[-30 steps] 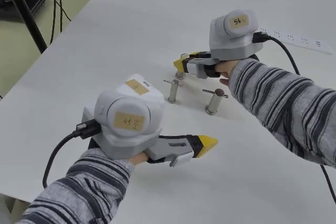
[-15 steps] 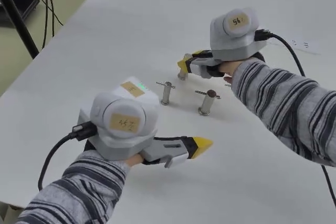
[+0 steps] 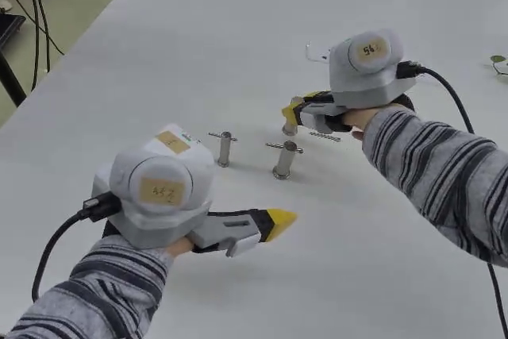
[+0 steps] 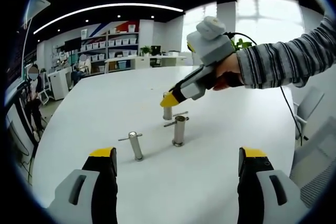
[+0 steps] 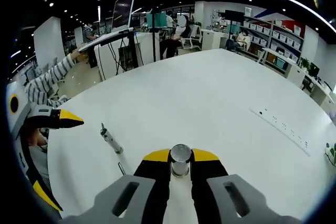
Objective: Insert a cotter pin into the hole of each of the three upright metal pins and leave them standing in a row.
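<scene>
2 claws: right claw (image 5: 180, 157) clamped on metal pin (image 5: 180, 165); left claw (image 4: 178, 153) spread wide.

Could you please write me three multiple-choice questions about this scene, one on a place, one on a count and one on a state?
1. Where is the right gripper?
A. At the far metal pin
B. Hanging over the edge of the bench
C. Lying on the floor

2. How many metal pins stand on the table?
A. One
B. Three
C. Five

3. How do the jaws of the left gripper stand?
A. Shut on a pin
B. Shut on a cable
C. Wide open, holding nothing

Answers:
1 A: in the right gripper view its yellow tips flank that pin's head.
2 B: the head view shows three upright.
3 C: the left gripper view shows a wide gap with bare table between the jaws.
</scene>
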The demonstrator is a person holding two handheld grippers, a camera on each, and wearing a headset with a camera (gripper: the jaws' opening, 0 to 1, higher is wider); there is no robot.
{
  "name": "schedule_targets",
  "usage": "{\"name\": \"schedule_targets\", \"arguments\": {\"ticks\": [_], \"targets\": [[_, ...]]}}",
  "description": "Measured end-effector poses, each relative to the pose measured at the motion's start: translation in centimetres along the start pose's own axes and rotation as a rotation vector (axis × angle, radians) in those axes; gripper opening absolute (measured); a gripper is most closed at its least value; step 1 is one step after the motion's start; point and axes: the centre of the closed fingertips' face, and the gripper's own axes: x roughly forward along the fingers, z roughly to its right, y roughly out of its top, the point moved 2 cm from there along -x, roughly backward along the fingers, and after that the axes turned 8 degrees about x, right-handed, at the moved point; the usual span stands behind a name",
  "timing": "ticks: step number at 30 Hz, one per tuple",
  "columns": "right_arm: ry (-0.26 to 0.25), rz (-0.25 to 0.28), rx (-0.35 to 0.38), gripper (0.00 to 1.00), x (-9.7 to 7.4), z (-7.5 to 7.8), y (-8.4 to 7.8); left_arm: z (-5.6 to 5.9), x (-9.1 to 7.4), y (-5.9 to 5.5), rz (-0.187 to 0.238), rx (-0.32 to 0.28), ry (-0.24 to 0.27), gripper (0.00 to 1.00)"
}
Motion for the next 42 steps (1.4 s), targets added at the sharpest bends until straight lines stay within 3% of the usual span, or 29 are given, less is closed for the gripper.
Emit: {"name": "schedule_targets", "arguments": {"ticks": [10,12,18,20,28,30,37,42], "targets": [[-0.026,-0.015,0.014,0.09,-3.5,-0.1,-2.8,0.4,0.2,0.2,0.001,0.02,-0.008,0.95],[-0.027,-0.018,0.021,0.09,-3.8,0.7,-3.1,0.4,0.2,0.2,0.003,0.021,-0.009,0.95],[-0.036,-0.027,0.018,0.09,-5.7,-0.4,-4.7,0.4,0.3,0.3,0.006,0.025,-0.007,0.95],[-0.033,-0.025,0.026,0.09,-5.8,0.2,-4.8,0.4,0.3,0.4,0.008,0.027,-0.006,0.95],[-0.035,-0.025,0.052,0.09,-7.4,-2.0,-6.2,0.6,0.4,0.3,0.002,0.035,-0.01,0.95],[-0.036,-0.028,0.059,0.09,-7.2,-1.8,-6.2,0.7,0.4,0.4,0.004,0.037,-0.011,0.95],[-0.019,-0.039,0.089,0.09,-7.7,-4.0,-7.3,0.5,0.4,0.5,0.016,0.033,-0.004,0.95],[-0.017,-0.048,0.061,0.09,-7.4,-5.0,-7.9,0.5,0.4,0.5,0.018,0.034,-0.002,0.96]]}}
